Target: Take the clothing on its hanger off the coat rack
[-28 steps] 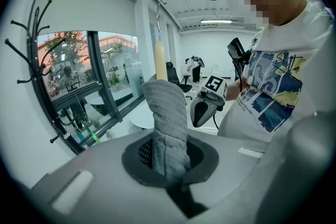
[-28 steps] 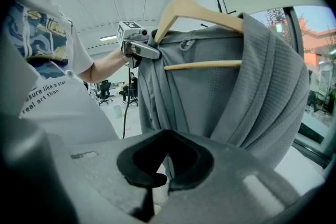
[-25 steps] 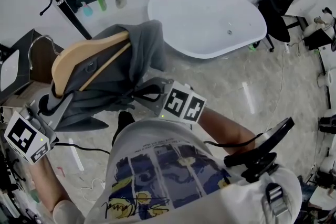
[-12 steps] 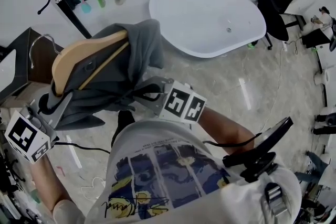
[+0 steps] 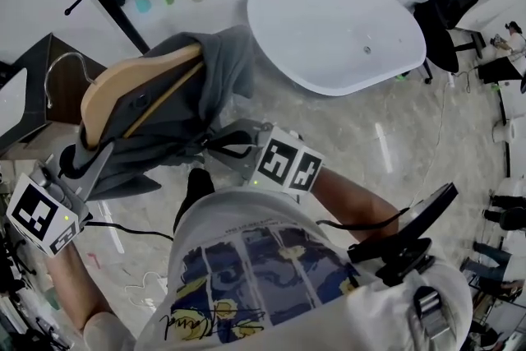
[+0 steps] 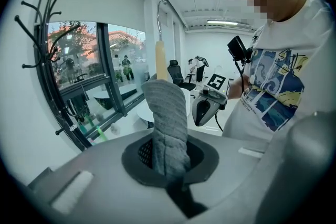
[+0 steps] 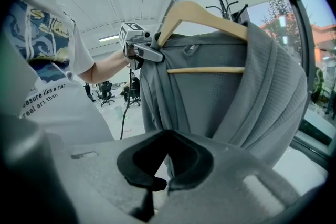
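White T-shirt (image 5: 246, 275), blue-and-yellow print, grey left gripper (image 5: 78, 160) and right gripper (image 5: 215, 145), black-and-white marker cubes (image 5: 286, 164), black cable (image 5: 123, 228)

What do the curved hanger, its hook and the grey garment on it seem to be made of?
Light tan curved hanger: looks like wood, with a smooth matt finish and an even pale colour. Thin hook: probably metal, bright and wiry. Grey garment: soft matt fabric with a fine waffle-like texture, falling in folds; the fibre cannot be told.

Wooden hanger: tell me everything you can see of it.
The wooden hanger is pale, curved wood with a straight crossbar and a metal hook that hangs on nothing. A grey garment drapes over it. The left hand-held gripper is clamped on its cloth-covered shoulder end, holding it clear of the black coat rack.
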